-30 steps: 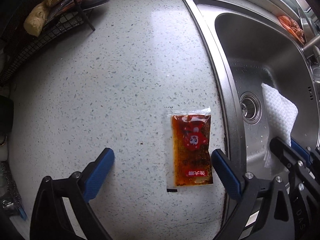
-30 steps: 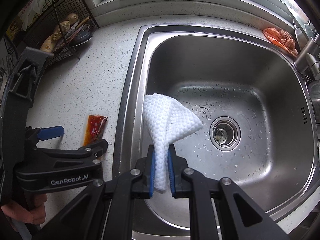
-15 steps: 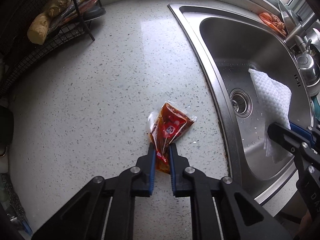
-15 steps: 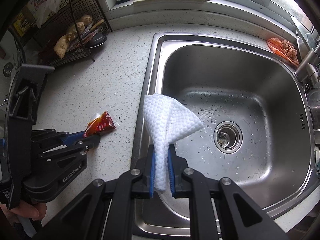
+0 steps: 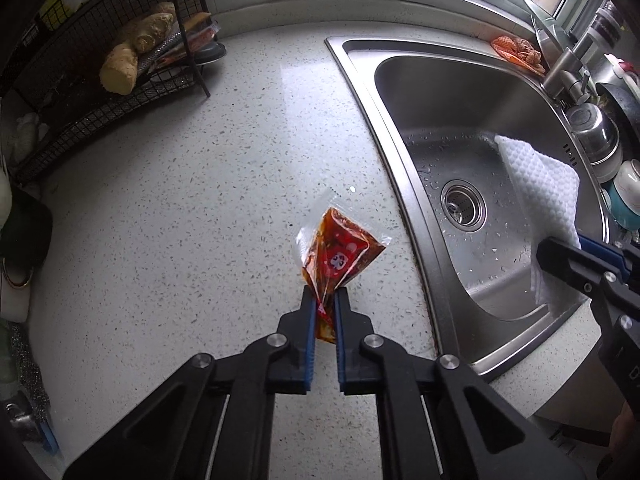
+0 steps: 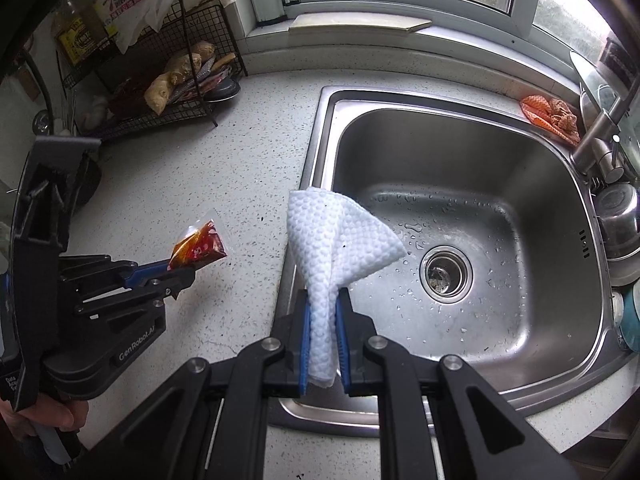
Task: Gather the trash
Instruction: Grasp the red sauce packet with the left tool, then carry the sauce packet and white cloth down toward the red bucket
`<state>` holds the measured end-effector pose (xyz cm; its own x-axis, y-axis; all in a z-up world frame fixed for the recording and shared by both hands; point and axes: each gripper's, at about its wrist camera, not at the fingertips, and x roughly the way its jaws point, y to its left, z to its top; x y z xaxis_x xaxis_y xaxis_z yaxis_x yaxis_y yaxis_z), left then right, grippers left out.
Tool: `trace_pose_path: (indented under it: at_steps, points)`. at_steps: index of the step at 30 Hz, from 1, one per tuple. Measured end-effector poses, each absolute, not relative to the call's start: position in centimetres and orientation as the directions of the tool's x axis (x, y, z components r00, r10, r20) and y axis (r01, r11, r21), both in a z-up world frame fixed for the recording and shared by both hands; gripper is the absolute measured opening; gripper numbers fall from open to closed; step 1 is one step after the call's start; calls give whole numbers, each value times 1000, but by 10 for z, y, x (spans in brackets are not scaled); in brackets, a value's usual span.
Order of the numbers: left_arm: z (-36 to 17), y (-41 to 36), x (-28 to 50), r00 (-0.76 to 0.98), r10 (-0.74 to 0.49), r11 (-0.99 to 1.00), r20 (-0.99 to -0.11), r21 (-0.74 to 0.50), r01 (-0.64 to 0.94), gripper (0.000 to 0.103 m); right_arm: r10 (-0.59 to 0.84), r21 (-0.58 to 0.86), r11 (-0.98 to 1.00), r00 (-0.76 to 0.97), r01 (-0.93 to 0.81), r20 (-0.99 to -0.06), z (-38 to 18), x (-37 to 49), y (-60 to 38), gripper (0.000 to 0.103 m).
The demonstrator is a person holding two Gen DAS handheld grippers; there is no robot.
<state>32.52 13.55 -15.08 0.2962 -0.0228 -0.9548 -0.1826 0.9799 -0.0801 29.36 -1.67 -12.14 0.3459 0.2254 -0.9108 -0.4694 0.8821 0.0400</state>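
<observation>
My left gripper (image 5: 323, 300) is shut on a red sauce packet (image 5: 338, 254), pinching its lower end so it hangs crumpled above the speckled countertop (image 5: 180, 208). In the right wrist view the same packet (image 6: 198, 246) sticks out of the left gripper (image 6: 182, 266) at the left. My right gripper (image 6: 323, 300) is shut on a folded white paper towel (image 6: 336, 240), held over the left rim of the steel sink (image 6: 320, 128). The towel (image 5: 540, 184) also shows at the right of the left wrist view.
A black wire rack (image 6: 172, 80) with ginger roots and packets stands at the back left. An orange cloth (image 6: 550, 114) lies by the tap (image 6: 600, 136) at the sink's far right corner. Pots and bowls (image 5: 600, 140) crowd the right side. A hand (image 6: 44, 416) holds the left gripper.
The left gripper closed on the sauce packet, which lay flat on the counter, and lifted it. Both grippers rose, the right one still holding the towel.
</observation>
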Motion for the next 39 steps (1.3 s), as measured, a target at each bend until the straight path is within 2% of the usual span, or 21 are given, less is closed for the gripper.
trace_pose_path:
  at_steps: [7,18,30,39]
  points:
    - [-124,103,288,342,-6,979,-940,-75,-189,7,263,47,870,381,-490,-886,-98,253,-42,11]
    - [-77,9,192,415,42,976,-909,-51,-211,7,348,72,838,427,-541,-835,-73,156,-113,11]
    - [-93,-93,115,388,52,979,-920,-29,-202,7,339,88,853,419,-514,-842,-92,73,-207,11]
    - [-149,-124,103,296,13,980,-955,-47,-194,7,301,106,876,360,-471,-883,-144,63,-235,11]
